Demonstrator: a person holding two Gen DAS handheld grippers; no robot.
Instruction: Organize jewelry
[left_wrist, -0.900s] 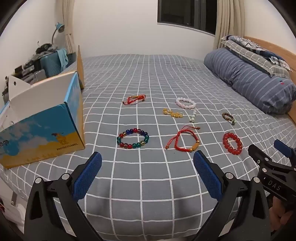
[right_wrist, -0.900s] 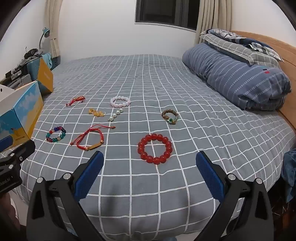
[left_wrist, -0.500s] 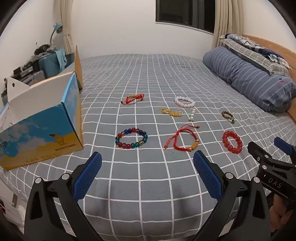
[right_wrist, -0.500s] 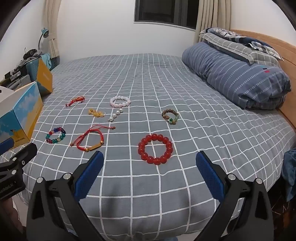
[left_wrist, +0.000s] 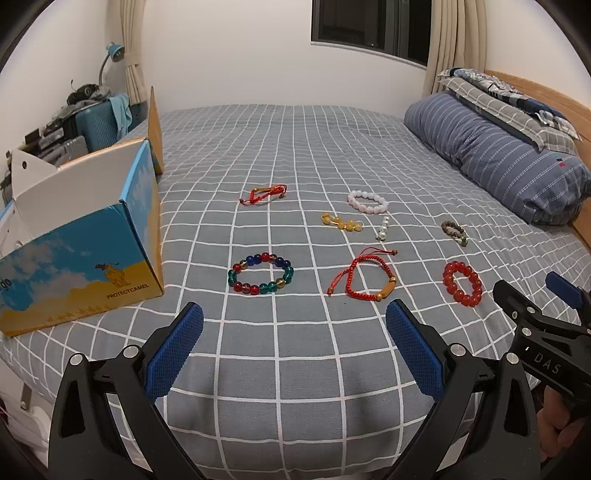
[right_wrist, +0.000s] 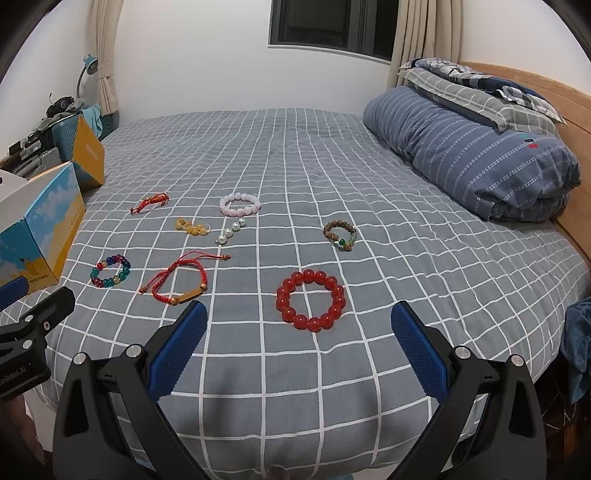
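Observation:
Several bracelets lie on the grey checked bed. A multicolour bead bracelet (left_wrist: 261, 273) and a red cord bracelet (left_wrist: 365, 279) lie just ahead of my open, empty left gripper (left_wrist: 294, 350). A red bead bracelet (right_wrist: 311, 305) lies just ahead of my open, empty right gripper (right_wrist: 299, 350). Farther off lie a brown bead bracelet (right_wrist: 340, 235), a pink bead bracelet (right_wrist: 239, 205), a short silver bead string (right_wrist: 230, 232), yellow beads (right_wrist: 192, 226) and a small red cord bracelet (right_wrist: 150, 202).
An open blue and yellow cardboard box (left_wrist: 79, 243) stands at the bed's left edge. A rolled blue striped duvet (right_wrist: 476, 166) and pillows lie at the right by the wooden headboard. Cluttered cases stand at the far left (left_wrist: 85, 122).
Both grippers have drifted slightly, so the bracelets sit a little differently in each view. Nothing was taken hold of and the jaws stay open.

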